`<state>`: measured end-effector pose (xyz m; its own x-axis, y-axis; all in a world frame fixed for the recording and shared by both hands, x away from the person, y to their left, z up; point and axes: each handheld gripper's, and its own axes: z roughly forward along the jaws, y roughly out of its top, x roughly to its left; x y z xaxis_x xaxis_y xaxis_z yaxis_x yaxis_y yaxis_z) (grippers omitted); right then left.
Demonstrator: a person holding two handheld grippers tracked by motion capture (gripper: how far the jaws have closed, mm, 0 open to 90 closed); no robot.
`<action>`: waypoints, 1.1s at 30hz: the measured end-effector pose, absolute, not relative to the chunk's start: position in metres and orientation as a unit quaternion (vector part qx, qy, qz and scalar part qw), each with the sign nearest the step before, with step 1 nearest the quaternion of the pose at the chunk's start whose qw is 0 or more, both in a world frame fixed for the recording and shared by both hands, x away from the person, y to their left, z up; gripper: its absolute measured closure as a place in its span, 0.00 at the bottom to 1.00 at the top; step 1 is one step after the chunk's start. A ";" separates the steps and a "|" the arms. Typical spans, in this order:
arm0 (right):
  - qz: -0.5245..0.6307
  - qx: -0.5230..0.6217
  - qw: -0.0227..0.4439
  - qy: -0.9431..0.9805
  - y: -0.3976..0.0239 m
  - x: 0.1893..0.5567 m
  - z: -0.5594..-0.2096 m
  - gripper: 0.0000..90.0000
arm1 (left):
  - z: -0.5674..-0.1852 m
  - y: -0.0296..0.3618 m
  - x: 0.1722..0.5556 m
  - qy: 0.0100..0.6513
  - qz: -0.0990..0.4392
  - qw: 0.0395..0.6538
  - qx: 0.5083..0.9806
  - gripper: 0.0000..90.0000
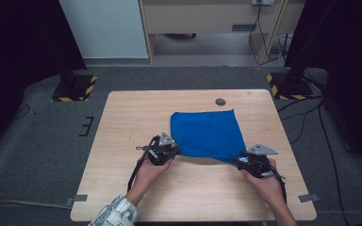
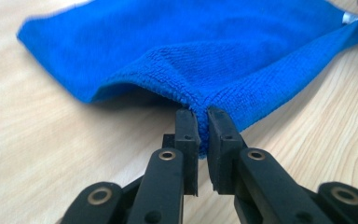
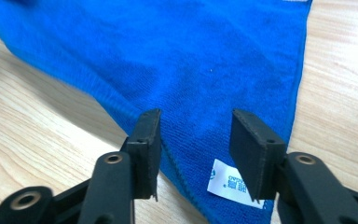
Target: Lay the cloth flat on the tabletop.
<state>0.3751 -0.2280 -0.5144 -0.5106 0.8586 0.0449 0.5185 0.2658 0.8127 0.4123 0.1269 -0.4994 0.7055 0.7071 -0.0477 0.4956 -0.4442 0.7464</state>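
Note:
A blue cloth (image 1: 207, 134) lies spread on the wooden table (image 1: 122, 122). My left gripper (image 1: 169, 150) is at its near left corner. In the left gripper view the jaws (image 2: 203, 116) are shut on a pinched fold of the cloth (image 2: 214, 56), and the edge beside them is lifted off the wood. My right gripper (image 1: 242, 161) is at the near right corner. In the right gripper view its jaws (image 3: 196, 123) stand open on either side of that corner of the cloth (image 3: 168, 60), next to a white label (image 3: 230, 183), without pressing on it.
A round dark grommet (image 1: 220, 101) sits in the table just behind the cloth. Bare wood surrounds the cloth on the left, right and near sides. Black stands with yellow-striped bases (image 1: 73, 88) rest on the floor beyond the table's far corners.

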 end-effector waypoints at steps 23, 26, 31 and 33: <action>0.348 0.500 0.219 0.762 -0.255 0.373 -0.518 0.61 | -0.525 0.125 0.413 0.337 0.141 0.359 0.859 0.71; 0.341 0.502 0.207 0.767 -0.256 0.369 -0.520 0.59 | -0.523 0.123 0.411 0.327 0.142 0.361 0.862 0.80; 0.327 0.489 0.198 0.784 -0.251 0.366 -0.525 0.65 | -0.515 0.128 0.409 0.324 0.137 0.374 0.858 0.94; 0.323 0.482 0.195 0.791 -0.248 0.365 -0.526 0.69 | -0.511 0.134 0.406 0.326 0.137 0.376 0.857 0.94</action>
